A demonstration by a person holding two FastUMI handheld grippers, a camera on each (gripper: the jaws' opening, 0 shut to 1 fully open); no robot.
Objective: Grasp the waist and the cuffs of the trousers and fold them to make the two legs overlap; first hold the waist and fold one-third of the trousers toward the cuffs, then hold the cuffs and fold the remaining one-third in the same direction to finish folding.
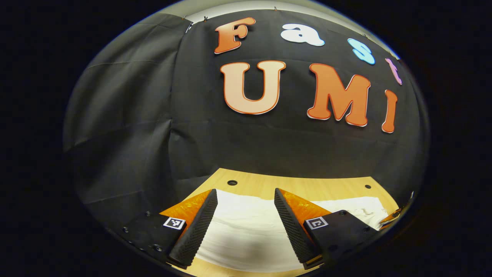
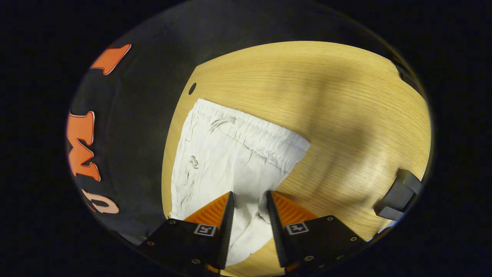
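- Trousers [image 2: 230, 154] are lying flat on the desk [image 2: 346, 96], waistband toward the far edge.
- Left gripper [image 1: 246, 209] and right gripper [image 2: 249, 209] are hovering above the cloth, jaws parted, gripping nothing.
- Risk: closing now, the jaws are likely pinching 1 layer only, dragging the legs askew.

Trousers [image 2: 230, 154]: cuff end runs under right gripper [image 2: 249, 200], out of frame. Grey object [image 2: 398, 196] at table [image 2: 326, 96] edge, cut off, unidentifiable.

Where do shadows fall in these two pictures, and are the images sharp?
Left gripper view: a soft shadow lies on the trousers between the fingers; sharp. Right gripper view: broad diffuse shadows cross the table; the waistband is crisp, straight edges bend.
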